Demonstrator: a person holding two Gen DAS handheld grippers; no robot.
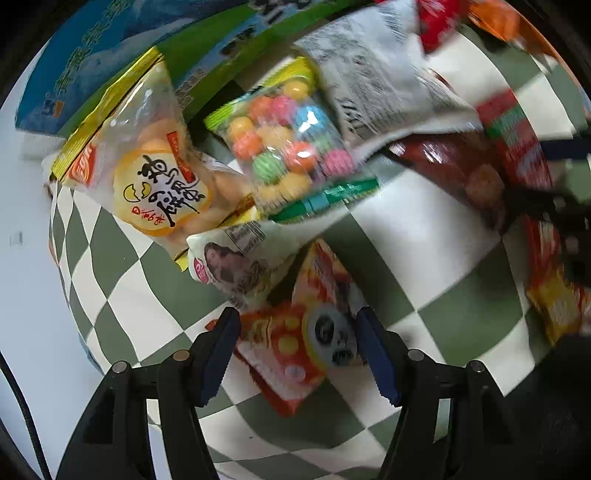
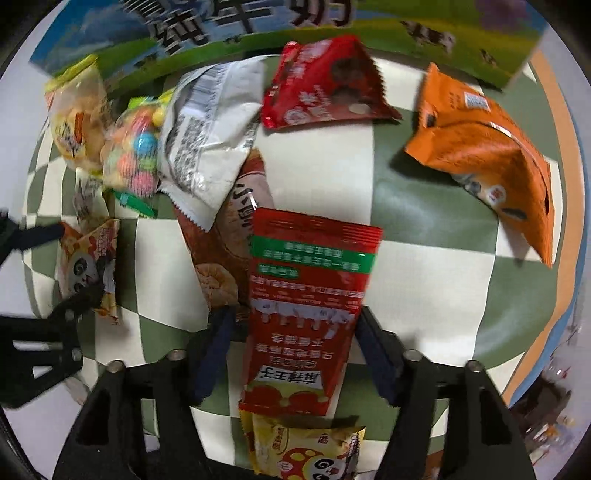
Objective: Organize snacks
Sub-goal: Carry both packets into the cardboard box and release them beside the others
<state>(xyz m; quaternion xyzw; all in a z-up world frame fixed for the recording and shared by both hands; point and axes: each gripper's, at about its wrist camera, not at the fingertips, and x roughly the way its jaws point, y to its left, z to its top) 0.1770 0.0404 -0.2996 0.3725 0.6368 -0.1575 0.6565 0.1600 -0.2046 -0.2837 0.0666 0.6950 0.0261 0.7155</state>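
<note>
Snack packets lie on a green-and-white checkered cloth (image 1: 406,236). My left gripper (image 1: 297,325) is open, its jaws on either side of a red panda packet (image 1: 295,347). Beyond lie an egg-biscuit bag (image 1: 147,177), a bag of coloured candy balls (image 1: 284,144) and a white packet (image 1: 376,85). My right gripper (image 2: 293,332) is open around a long red packet (image 2: 310,295); whether it touches is unclear. A yellow panda packet (image 2: 306,446) lies below it. A red bag (image 2: 325,85) and an orange bag (image 2: 487,155) lie farther off. The left gripper (image 2: 55,266) shows at the left.
A blue-and-green milk carton box (image 2: 258,33) stands along the back edge. A brown cookie packet (image 2: 221,266) lies under the red packet. A small white packet with a face (image 1: 236,262) lies near the panda packet. A white table surface (image 1: 26,295) is at the left.
</note>
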